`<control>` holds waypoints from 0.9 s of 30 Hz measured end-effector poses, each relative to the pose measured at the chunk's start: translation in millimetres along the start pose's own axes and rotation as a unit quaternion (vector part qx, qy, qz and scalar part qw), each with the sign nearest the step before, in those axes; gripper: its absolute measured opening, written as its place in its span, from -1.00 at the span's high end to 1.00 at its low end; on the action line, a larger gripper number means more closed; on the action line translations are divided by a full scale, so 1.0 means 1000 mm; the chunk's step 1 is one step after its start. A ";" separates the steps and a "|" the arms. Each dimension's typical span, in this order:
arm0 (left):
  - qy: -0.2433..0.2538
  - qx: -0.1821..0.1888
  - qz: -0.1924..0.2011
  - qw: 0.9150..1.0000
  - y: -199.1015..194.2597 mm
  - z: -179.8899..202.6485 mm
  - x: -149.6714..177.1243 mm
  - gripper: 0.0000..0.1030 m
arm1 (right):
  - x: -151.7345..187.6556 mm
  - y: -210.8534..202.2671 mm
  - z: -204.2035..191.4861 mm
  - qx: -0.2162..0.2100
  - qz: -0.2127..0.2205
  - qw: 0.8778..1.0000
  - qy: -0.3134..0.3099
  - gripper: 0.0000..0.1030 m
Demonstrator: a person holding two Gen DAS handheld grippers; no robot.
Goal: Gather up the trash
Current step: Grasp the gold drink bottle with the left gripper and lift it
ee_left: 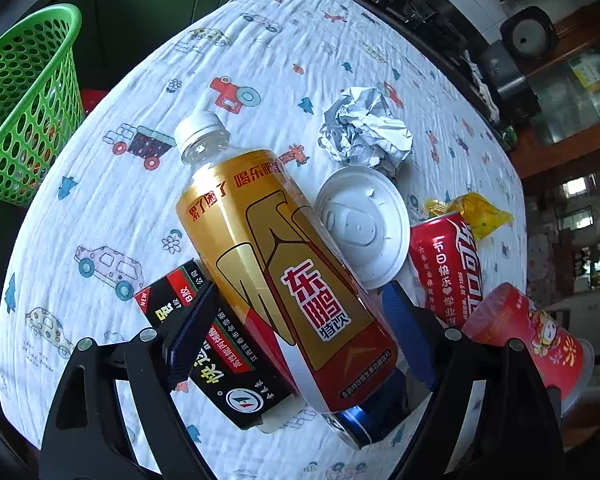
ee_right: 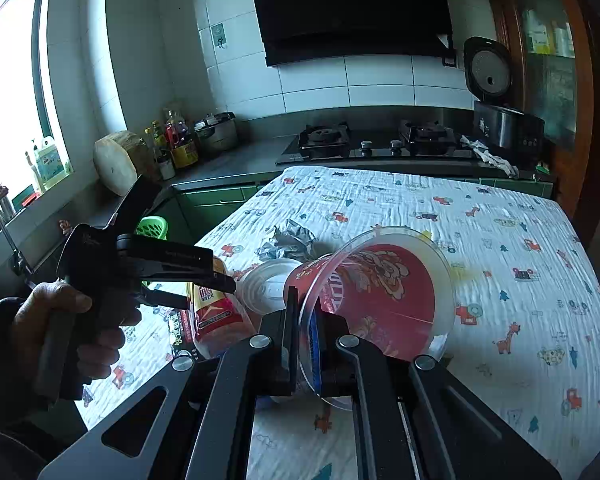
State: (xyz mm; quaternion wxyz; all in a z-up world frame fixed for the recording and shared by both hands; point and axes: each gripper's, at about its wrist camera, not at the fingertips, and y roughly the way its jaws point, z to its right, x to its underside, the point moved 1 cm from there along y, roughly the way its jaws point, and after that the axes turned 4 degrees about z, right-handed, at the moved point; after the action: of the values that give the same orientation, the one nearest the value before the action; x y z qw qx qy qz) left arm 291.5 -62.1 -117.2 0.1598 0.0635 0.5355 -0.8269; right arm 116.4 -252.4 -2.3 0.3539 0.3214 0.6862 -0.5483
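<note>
Both grippers on trash, table with printed cloth.
Left wrist: left gripper [ee_left: 300, 344] jaws spread around the gold drink bottle [ee_left: 276, 264], pads at its lower half; whether they press it I can't tell. Black carton [ee_left: 220, 364] beside it, green basket [ee_left: 24, 104] off the table's edge.
Right wrist: right gripper [ee_right: 306, 340] jaws pinch the rim of the red cup [ee_right: 376, 300], which lies tilted.

Glossy plastic, crinkled foil, soft printed cloth

Between the fingers, a glossy-labelled plastic bottle [ee_left: 276, 264]; beyond the fingertips, crumpled shiny foil [ee_left: 364, 128] and a matt white plastic lid [ee_left: 364, 224] on puckered cloth [ee_left: 100, 208].
</note>
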 end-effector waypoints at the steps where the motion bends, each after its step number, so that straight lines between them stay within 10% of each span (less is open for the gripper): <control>1: -0.004 -0.004 -0.001 1.000 0.002 0.000 -0.001 -0.59 | 0.001 0.000 0.000 0.000 -0.001 1.000 0.001 0.90; 27: 0.048 0.038 0.022 0.998 -0.030 0.004 -0.006 -0.25 | -0.004 0.008 -0.020 -0.017 -0.001 1.000 -0.003 0.90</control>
State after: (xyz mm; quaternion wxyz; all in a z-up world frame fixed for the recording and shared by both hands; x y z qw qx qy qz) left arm 287.6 -53.0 -87.6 0.1494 0.1212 0.5090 -0.8390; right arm 121.9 -231.1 -0.2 0.3612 0.3127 0.6946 -0.5378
